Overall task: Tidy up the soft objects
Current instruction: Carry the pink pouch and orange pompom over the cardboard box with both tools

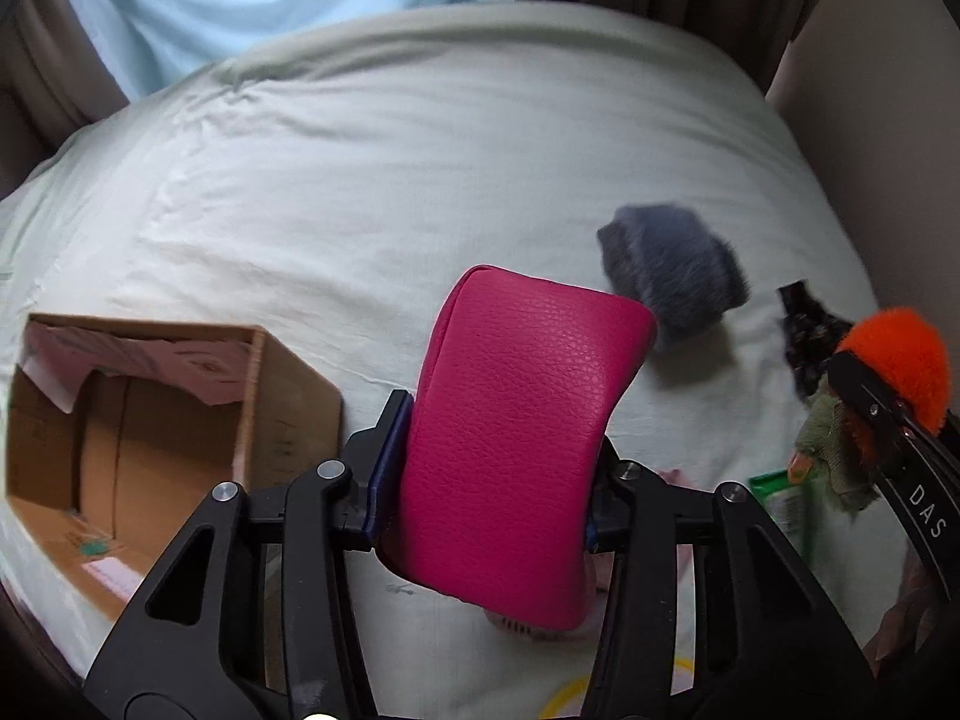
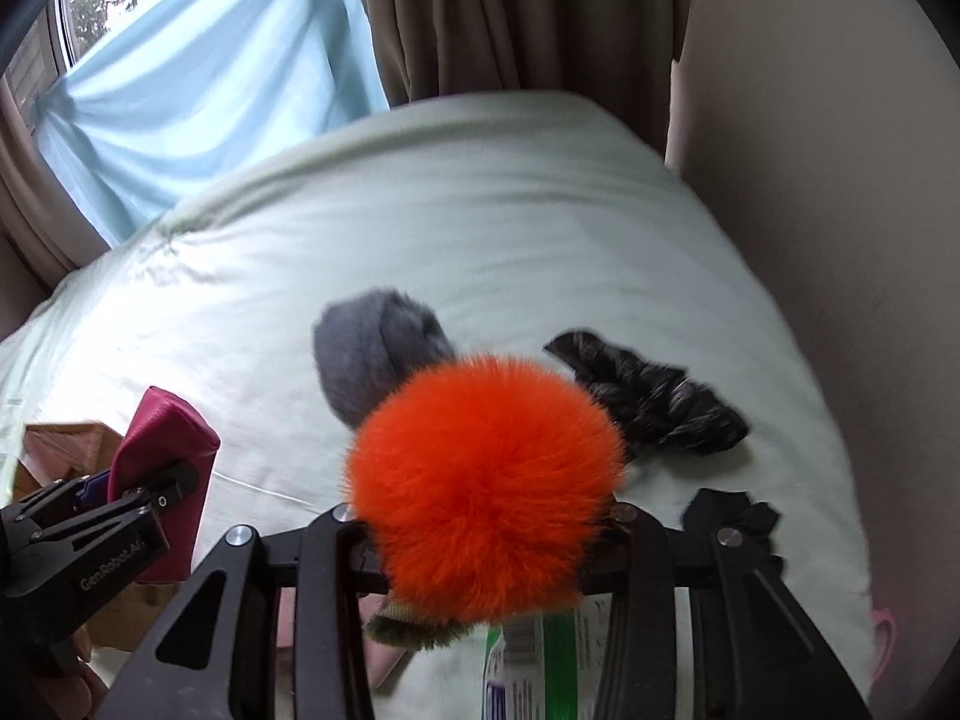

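My left gripper [image 1: 486, 480] is shut on a pink leather pouch [image 1: 516, 420] and holds it above the bed, just right of an open cardboard box [image 1: 150, 420]. The pouch also shows in the right wrist view [image 2: 162, 456]. My right gripper [image 2: 480, 534] is shut on an orange fluffy pom-pom [image 2: 486, 480] with an olive knitted part [image 2: 414, 630] hanging below it. The pom-pom shows in the left wrist view [image 1: 900, 360] at the far right. A grey furry ball [image 1: 672, 270] [image 2: 372, 354] lies on the sheet beyond both grippers.
The bed has a pale green sheet [image 1: 390, 150]. A dark patterned cloth [image 2: 648, 402] and a small black cloth [image 2: 732, 516] lie at the right. A green-and-white packet [image 2: 540, 660] lies below my right gripper. Curtains [image 2: 510, 12] and a wall [image 2: 840, 180] border the bed.
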`<state>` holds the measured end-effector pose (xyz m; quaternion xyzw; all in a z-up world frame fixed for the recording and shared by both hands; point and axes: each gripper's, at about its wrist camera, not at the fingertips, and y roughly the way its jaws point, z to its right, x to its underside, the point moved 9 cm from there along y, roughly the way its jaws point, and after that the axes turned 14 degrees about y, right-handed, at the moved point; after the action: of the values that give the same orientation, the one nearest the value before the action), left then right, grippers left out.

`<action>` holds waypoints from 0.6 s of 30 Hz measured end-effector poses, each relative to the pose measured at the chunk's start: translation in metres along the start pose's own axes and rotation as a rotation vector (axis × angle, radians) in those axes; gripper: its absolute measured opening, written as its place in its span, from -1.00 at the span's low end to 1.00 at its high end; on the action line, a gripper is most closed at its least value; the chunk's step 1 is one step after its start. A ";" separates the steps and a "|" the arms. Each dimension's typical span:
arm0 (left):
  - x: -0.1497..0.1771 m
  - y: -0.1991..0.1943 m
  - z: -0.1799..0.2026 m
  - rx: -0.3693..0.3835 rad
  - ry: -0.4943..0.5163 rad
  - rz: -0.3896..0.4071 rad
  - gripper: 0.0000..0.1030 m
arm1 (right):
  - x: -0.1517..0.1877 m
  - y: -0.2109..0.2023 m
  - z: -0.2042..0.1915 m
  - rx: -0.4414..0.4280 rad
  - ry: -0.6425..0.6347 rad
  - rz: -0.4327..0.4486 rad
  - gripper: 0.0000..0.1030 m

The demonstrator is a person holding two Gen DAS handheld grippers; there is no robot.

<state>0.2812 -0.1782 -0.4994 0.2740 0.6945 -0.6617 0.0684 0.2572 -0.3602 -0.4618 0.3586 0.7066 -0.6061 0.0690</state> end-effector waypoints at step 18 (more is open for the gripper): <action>-0.024 -0.216 -0.119 -0.026 -0.149 0.165 -0.19 | -0.044 -0.193 -0.131 -0.111 -0.097 0.098 -0.28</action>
<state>0.2318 -0.0662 -0.2841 0.2794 0.6709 -0.6634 0.1779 0.2200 -0.2614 -0.2489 0.3585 0.7166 -0.5786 0.1525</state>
